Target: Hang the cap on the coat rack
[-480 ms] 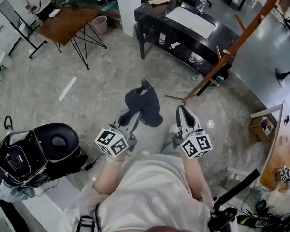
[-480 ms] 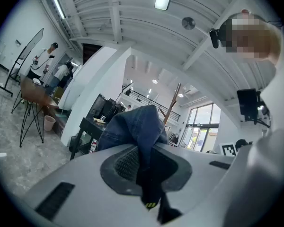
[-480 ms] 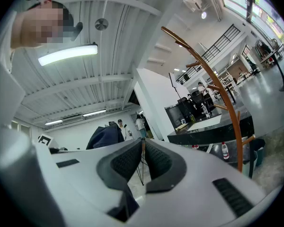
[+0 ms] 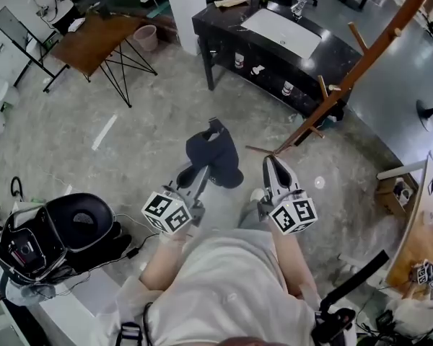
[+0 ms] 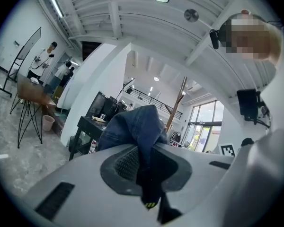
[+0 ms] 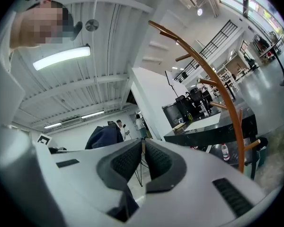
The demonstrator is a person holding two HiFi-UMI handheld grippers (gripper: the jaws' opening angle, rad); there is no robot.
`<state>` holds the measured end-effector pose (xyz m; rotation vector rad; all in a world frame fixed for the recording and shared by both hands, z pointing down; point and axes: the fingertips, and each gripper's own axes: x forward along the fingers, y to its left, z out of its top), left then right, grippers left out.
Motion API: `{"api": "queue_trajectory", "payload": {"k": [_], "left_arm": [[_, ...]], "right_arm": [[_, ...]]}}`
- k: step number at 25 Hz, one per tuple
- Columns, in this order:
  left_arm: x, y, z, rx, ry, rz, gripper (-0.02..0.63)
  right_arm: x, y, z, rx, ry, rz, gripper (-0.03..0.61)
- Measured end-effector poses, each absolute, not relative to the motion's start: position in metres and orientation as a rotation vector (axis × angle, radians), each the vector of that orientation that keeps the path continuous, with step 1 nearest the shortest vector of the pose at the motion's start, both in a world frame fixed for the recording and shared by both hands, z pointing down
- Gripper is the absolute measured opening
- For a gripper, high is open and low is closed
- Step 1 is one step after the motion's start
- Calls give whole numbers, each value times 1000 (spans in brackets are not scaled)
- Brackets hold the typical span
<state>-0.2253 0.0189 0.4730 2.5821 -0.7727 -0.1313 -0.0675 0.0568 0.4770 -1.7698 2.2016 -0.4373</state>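
A dark blue cap (image 4: 213, 157) hangs pinched by its fabric in my left gripper (image 4: 202, 170), which is shut on it and held in front of the person's chest. In the left gripper view the cap (image 5: 135, 126) bulges up out of the left gripper (image 5: 144, 174), between the two dark pads. My right gripper (image 4: 273, 166) sits beside it, a little to the right, shut with nothing between its pads. The wooden coat rack (image 4: 361, 63) rises slanting at the right, its pegs bare. From the right gripper (image 6: 143, 162) I see the rack (image 6: 217, 84) ahead right and the cap (image 6: 103, 136) to the left.
A black desk (image 4: 274, 42) with bottles on its lower shelf stands behind the rack's base. A brown folding table (image 4: 94, 38) and a pink bin (image 4: 146, 36) are at the back left. A black open case (image 4: 65, 229) lies on the floor at the left.
The head view has shifted slightly, so the floor and furniture sit a little lower left. Both grippers and the cap keep the same pose.
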Motion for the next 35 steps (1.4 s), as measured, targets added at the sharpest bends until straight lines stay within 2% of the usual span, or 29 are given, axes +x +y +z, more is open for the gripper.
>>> {"api": "queue_trajectory", "payload": {"k": [28,35], "left_arm": [[-33,-122,438,2612,-927,-190,40],[-4,-137,429,2651,-887,-137,40]], "right_arm": [[103,-107,469,-1564,2405,-484,37],[128,-126,472,-1580,2369,-503,37]]}}
